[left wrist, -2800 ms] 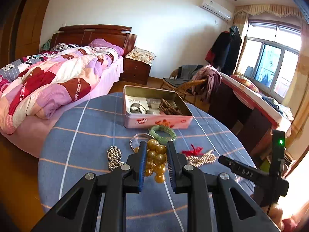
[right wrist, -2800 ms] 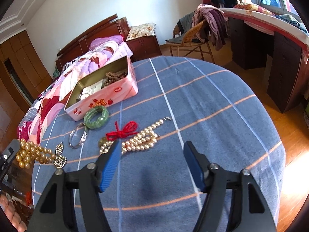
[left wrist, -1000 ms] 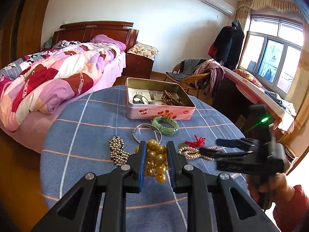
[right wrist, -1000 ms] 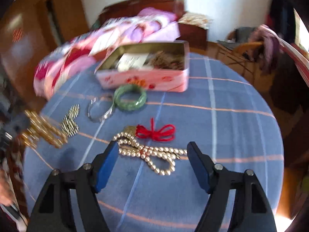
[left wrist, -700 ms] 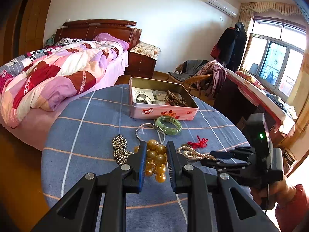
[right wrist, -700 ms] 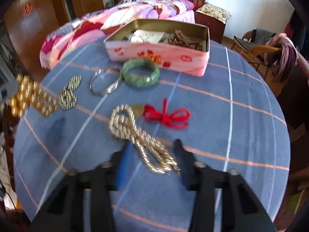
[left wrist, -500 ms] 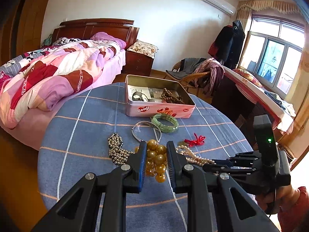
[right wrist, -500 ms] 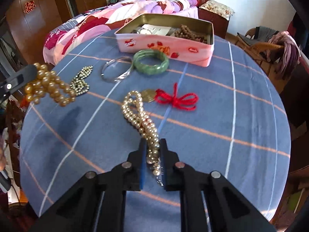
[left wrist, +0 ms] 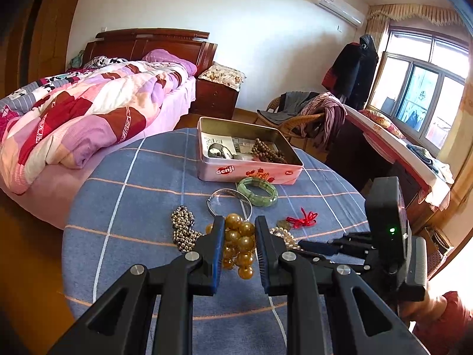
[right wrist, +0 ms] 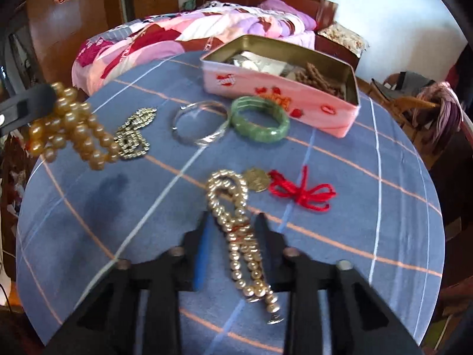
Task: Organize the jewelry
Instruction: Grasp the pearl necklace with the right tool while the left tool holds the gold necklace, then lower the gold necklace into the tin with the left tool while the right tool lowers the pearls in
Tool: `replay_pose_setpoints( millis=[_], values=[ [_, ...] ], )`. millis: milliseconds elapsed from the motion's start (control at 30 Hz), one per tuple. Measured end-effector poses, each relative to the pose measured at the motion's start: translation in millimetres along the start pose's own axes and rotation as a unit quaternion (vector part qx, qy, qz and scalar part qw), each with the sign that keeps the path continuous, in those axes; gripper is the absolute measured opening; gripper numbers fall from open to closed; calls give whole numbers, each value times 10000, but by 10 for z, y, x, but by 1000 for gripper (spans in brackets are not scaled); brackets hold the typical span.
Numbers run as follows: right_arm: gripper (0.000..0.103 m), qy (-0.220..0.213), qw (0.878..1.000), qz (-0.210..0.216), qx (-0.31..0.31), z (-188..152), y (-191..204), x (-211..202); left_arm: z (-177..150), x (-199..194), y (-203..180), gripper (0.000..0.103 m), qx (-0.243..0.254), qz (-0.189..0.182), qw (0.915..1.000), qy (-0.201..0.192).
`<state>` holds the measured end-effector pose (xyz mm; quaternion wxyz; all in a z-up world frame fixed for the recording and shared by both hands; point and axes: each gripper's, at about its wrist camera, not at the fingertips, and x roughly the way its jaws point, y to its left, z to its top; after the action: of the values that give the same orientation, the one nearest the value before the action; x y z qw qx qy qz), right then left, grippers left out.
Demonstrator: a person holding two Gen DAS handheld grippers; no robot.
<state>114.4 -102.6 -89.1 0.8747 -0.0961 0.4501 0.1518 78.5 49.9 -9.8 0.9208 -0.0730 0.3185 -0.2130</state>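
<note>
- The amber bead strand [left wrist: 238,244] is clamped between the jaws of the left gripper [left wrist: 238,230] and held clear of the blue checked tablecloth [left wrist: 133,201], probably kept ready for the pink tin [left wrist: 251,173].
- The right gripper [right wrist: 233,230] is closed around the pearl necklace [right wrist: 236,224] partway along its length (both ends trail on the cloth).
- The green bangle [right wrist: 259,118], silver bangle [right wrist: 199,122] and red-corded coin [right wrist: 257,179] are left loose on the table, near the open tin.

I count 1 pink tin [left wrist: 233,170], 2 bangles, green [right wrist: 259,119] and silver [right wrist: 201,124], 3 bead strands outside it, amber [left wrist: 238,244], pearl [right wrist: 236,227], dark metallic [left wrist: 183,230], 1 red-tasselled coin [right wrist: 298,189].
</note>
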Motion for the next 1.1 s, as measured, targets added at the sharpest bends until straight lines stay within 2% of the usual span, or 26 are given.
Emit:
replay_pose_setpoints(
  millis=[167,400,633,767,900,1100],
  values=[
    [16,-144,9992,47,359,-24,-75,-143,-6,-8,-17,20,26,-43,10000,-26],
    [16,-1096,9857,547,1160,173,-288,-653,55,-16,-40,20,-7,-153,9998,-134],
    [16,-1807,9687,493,1629,340,-385,-862,239,-42,-133,20,133,-312,9983,-467],
    [16,-1889,9646,352,1804,371,-454,-801,281,75,-142,20,78,-352,9984,-444],
    [16,-1844,9610,422,2016,380,-522,-704,296,224,-181,20,84,-385,9987,-330],
    [16,-2141,9529,543,2080,482,-649,-741,447,397,-188,20,103,-424,9983,-389]
  ],
)
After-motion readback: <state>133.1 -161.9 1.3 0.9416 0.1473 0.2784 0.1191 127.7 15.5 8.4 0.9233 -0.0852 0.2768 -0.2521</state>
